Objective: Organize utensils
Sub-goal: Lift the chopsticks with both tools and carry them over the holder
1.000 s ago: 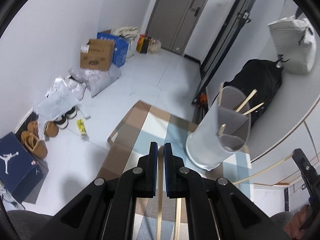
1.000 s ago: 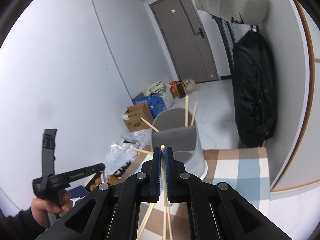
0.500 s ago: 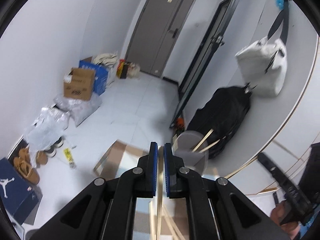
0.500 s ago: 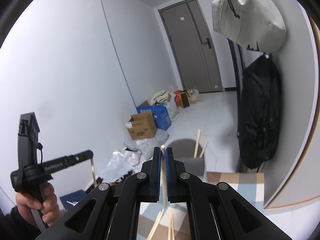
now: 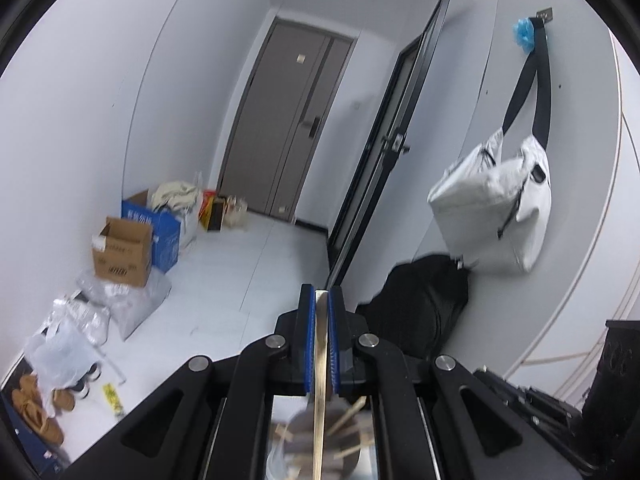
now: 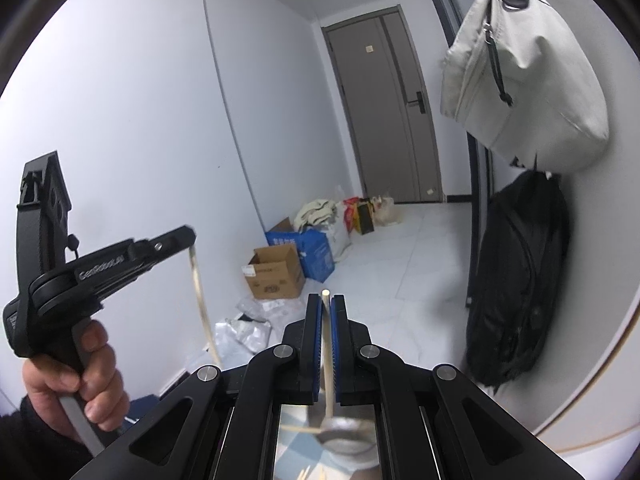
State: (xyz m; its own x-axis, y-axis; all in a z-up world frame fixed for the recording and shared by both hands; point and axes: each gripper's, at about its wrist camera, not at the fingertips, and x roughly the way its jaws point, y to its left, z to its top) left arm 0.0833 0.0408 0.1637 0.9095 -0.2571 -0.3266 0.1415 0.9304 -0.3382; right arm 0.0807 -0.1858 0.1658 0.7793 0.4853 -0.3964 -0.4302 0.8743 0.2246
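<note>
Right wrist view: a large pale fabric bag (image 6: 532,80) hangs at upper right. At lower centre the right gripper (image 6: 326,312) is clamped on a thin pale wooden chopstick (image 6: 328,352); at left the left gripper (image 6: 188,238) pinches another pale wooden chopstick (image 6: 200,296). Left wrist view, bottom centre: a grey round utensil holder (image 5: 320,448) holds more sticks.

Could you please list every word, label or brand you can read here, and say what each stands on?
"GenRobot.AI": side of the left gripper, in the right wrist view.
Print on the brown cardboard box: too blurred to read.
White characters on the blue box: too blurred to read.
</note>
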